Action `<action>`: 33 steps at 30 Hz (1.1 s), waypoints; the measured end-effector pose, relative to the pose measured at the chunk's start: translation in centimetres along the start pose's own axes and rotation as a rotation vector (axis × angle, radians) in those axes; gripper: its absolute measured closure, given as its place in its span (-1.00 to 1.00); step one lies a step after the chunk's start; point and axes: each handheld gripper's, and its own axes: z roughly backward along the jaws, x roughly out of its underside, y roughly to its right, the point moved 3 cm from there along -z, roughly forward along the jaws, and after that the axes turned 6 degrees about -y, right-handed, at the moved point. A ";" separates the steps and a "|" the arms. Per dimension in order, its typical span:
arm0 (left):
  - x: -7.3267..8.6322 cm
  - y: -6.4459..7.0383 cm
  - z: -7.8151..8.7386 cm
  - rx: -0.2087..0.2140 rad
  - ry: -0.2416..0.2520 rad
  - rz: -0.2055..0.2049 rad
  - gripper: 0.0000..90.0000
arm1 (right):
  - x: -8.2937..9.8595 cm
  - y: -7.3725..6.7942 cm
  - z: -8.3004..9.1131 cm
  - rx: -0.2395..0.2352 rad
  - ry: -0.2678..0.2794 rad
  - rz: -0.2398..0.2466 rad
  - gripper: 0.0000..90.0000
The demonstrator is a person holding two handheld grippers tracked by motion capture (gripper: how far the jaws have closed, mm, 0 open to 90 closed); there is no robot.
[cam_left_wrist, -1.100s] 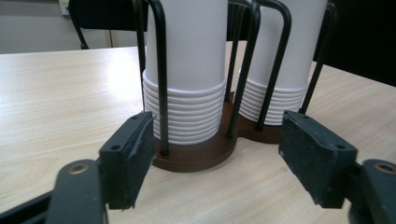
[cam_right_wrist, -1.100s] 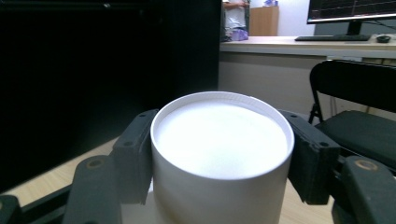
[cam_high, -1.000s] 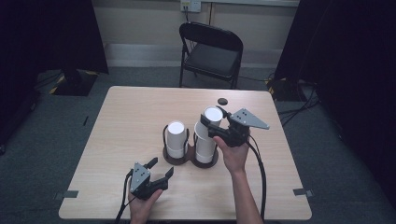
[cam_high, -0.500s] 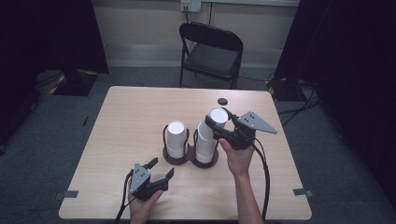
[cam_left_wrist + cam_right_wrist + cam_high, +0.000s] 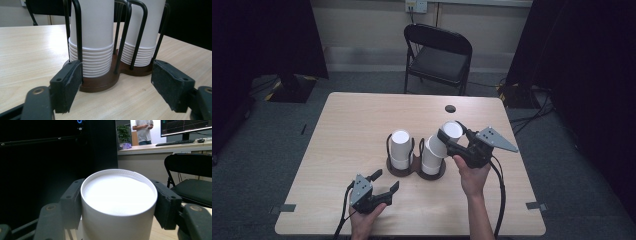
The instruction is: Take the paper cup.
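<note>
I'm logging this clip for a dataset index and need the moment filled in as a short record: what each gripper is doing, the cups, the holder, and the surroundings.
right gripper: shut on top cup, which is tilted off the right stack
left gripper: open, near table edge, jaws facing the holder
left stack: upright white cups, untouched
holder: brown double base with black wire uprights, on the table
other: small dark disc near far edge; black folding chair behind
</note>
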 end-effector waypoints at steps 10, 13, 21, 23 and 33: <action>-0.2 -0.2 0.1 0.037 -0.006 0.035 -0.44 | 0.8 -0.8 1.2 -0.026 0.012 -0.020 -0.24; -0.2 -0.2 0.1 0.057 -0.004 0.042 -0.44 | 1.1 -1.0 1.5 -0.036 0.012 -0.036 -0.24; -0.6 0.3 -0.2 0.103 0.018 0.047 -0.39 | 2.4 -1.2 2.0 -0.061 0.022 -0.080 -0.24; -0.8 0.5 -0.3 0.118 0.022 0.045 -0.37 | 2.6 -1.3 2.2 -0.072 0.029 -0.093 -0.24; -1.1 1.1 -0.4 0.156 0.042 0.045 -0.26 | 4.0 -1.5 2.8 -0.104 0.036 -0.146 -0.24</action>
